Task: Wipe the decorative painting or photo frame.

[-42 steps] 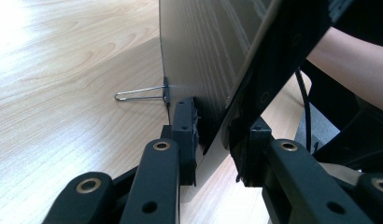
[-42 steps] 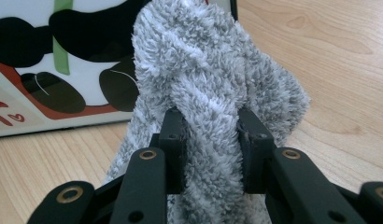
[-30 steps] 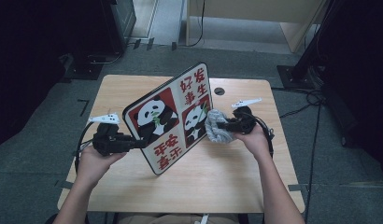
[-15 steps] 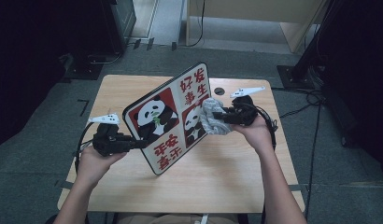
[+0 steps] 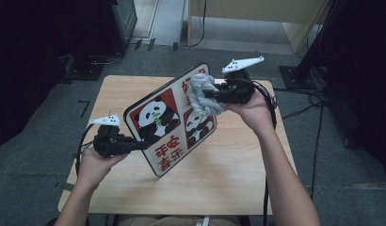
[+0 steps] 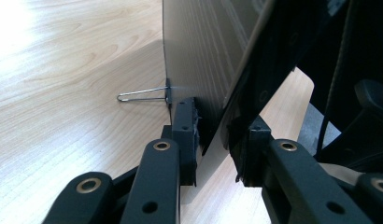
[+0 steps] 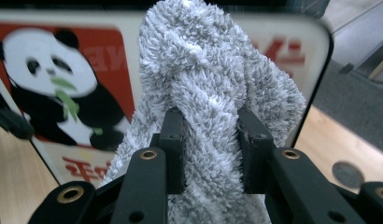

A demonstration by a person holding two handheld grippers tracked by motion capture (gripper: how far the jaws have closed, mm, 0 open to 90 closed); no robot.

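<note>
The left gripper (image 5: 137,145) pinches the board's (image 5: 172,117) left edge, tilted above the table (image 5: 229,165); the right gripper (image 5: 211,96) clamps a cloth (image 5: 203,94) against its upper face.

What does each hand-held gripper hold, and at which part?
The left hand-held gripper clamps the panda board at its lower left edge. The right hand-held gripper pinches the bunched middle of the grey cloth.

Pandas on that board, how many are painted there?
2 show. One panda sits in the red square on the board's left half; the other panda is lower right, partly under the grey cloth, which may hide more.
</note>
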